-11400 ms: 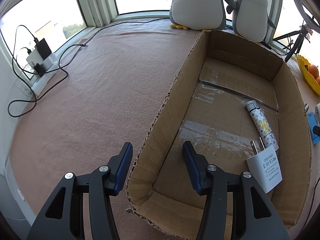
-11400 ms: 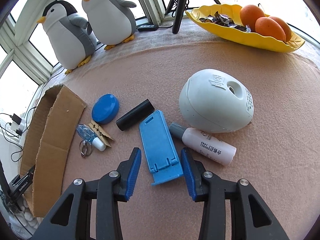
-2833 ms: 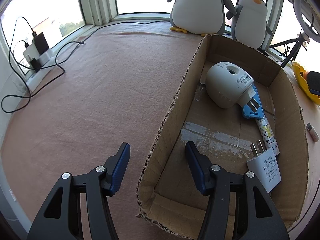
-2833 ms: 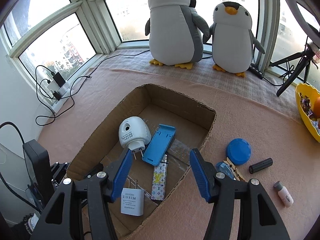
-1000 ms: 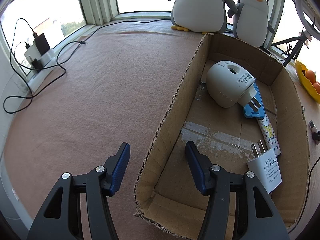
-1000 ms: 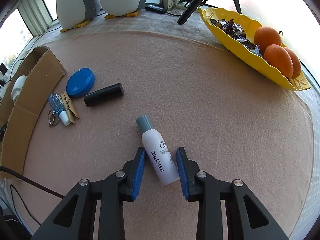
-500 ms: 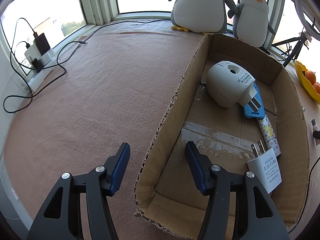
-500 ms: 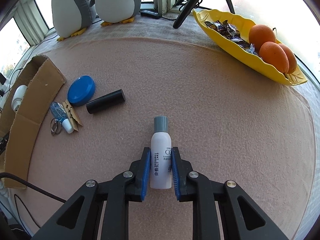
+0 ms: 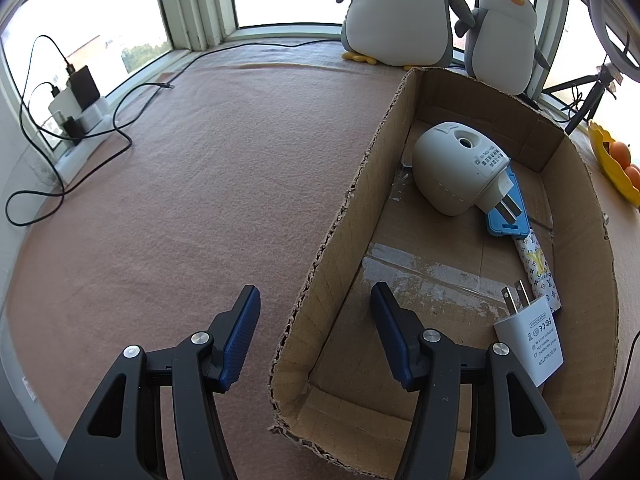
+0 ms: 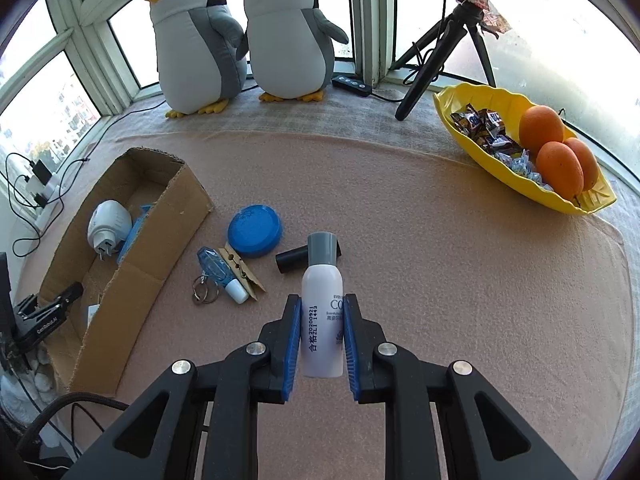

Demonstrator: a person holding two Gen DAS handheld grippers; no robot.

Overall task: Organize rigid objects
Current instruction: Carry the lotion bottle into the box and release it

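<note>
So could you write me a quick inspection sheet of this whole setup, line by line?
Surface: pinkish felt mat, no spills seen.
Job's things: cardboard box holds a white plug-in device, blue stand, patterned tube and white charger; blue lid, black tube, keyring trinket and clothespin lie on the mat.
Clutter: yellow dish with oranges and sweets.
Grippers: right gripper clamps a white bottle; left gripper straddles the box wall, pads apart from it.
Cables: black cables run to a power strip.
Surroundings: windows, two plush penguins, tripod.
</note>
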